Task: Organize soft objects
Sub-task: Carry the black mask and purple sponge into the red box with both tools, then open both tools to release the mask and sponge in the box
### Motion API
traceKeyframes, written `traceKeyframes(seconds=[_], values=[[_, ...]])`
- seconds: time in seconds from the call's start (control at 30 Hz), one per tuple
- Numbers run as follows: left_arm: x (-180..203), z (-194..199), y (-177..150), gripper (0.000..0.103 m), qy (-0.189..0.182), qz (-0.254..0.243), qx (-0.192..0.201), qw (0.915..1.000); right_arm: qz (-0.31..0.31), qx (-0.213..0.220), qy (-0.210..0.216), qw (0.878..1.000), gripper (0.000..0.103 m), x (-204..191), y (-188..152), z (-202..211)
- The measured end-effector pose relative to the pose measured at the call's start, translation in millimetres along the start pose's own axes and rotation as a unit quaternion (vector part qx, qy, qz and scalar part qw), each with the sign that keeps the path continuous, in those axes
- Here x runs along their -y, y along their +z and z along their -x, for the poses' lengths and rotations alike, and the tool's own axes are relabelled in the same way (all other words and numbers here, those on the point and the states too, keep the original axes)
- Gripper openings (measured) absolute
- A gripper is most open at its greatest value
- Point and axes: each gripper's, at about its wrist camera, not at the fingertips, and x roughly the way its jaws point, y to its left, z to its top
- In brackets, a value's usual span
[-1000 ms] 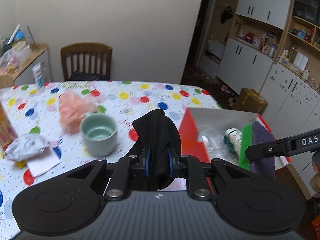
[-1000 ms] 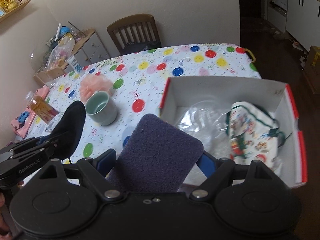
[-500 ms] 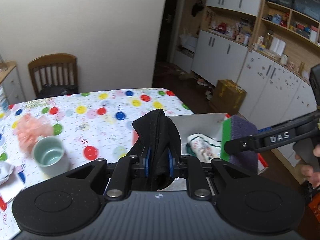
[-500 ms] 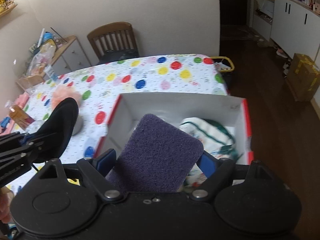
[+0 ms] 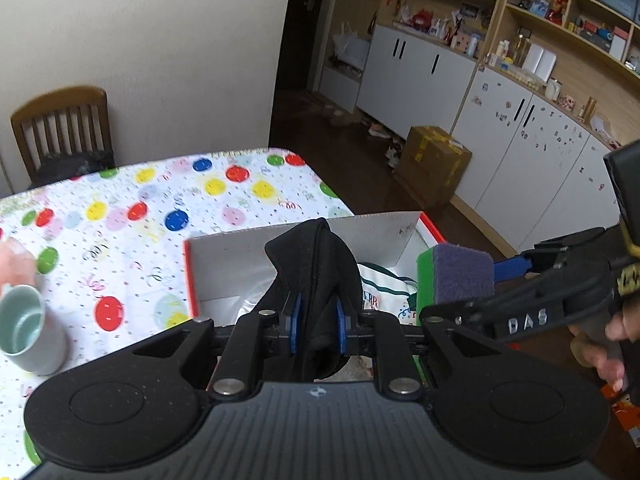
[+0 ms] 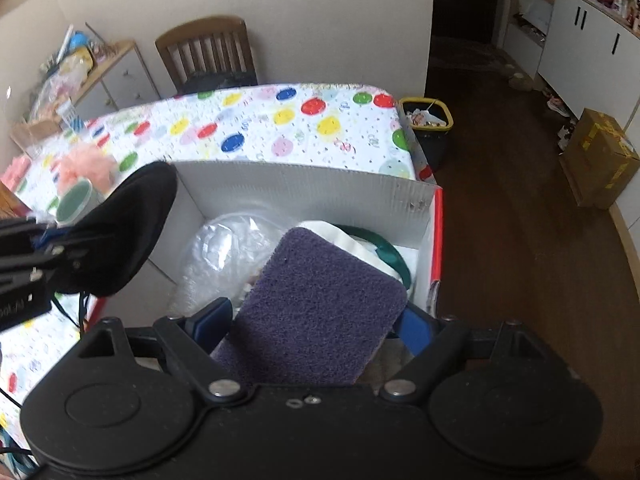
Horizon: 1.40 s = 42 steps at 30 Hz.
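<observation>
While both our grippers hang over the box [image 6: 304,188], it already holds a crinkly clear bag [image 6: 228,252] and a white-and-green cloth [image 5: 384,292], mostly hidden behind what we're carrying. Our left gripper [image 5: 316,324] is pinched narrow on a black cloth [image 5: 316,272]; our right gripper [image 6: 312,320] clamps a purple sponge [image 6: 320,312] with a green back. On the table [image 5: 160,200], a cup [image 5: 28,328] is half cut off.

Green cup [image 5: 30,330] on dotted tablecloth [image 5: 160,208]; wooden chair [image 6: 206,54]; cardboard carton [image 6: 600,158] on floor.
</observation>
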Motion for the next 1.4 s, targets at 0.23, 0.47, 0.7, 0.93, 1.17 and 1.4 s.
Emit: traceKeyframes(seconds=[0.23, 0.47, 0.7, 0.93, 1.17, 1.4], values=[[2, -46, 12, 0.017, 0.0, 0.015, -0.033, 0.9993, 0.027, -0.023, 0.004, 0.999, 0.086, 4, 6, -20], [-3, -87, 19, 0.017, -0.003, 0.03, -0.061, 0.9977, 0.04, -0.039, 0.01, 0.998, 0.086, 3, 10, -39], [3, -115, 22, 0.017, 0.001, 0.022, -0.082, 0.9964, 0.042, -0.047, 0.011, 0.998, 0.085, 2, 14, -56], [4, -132, 16, 0.017, 0.007, 0.018, -0.1, 0.9948, 0.04, -0.053, 0.017, 0.998, 0.085, 5, 13, -66], [-1, -140, 7, 0.017, 0.008, 0.027, -0.117, 0.9927, 0.046, -0.052, 0.018, 0.997, 0.086, 4, 12, -67], [1, -144, 0, 0.017, 0.02, 0.015, -0.119, 0.9926, 0.055, -0.047, 0.008, 0.997, 0.087, 3, 11, -65]])
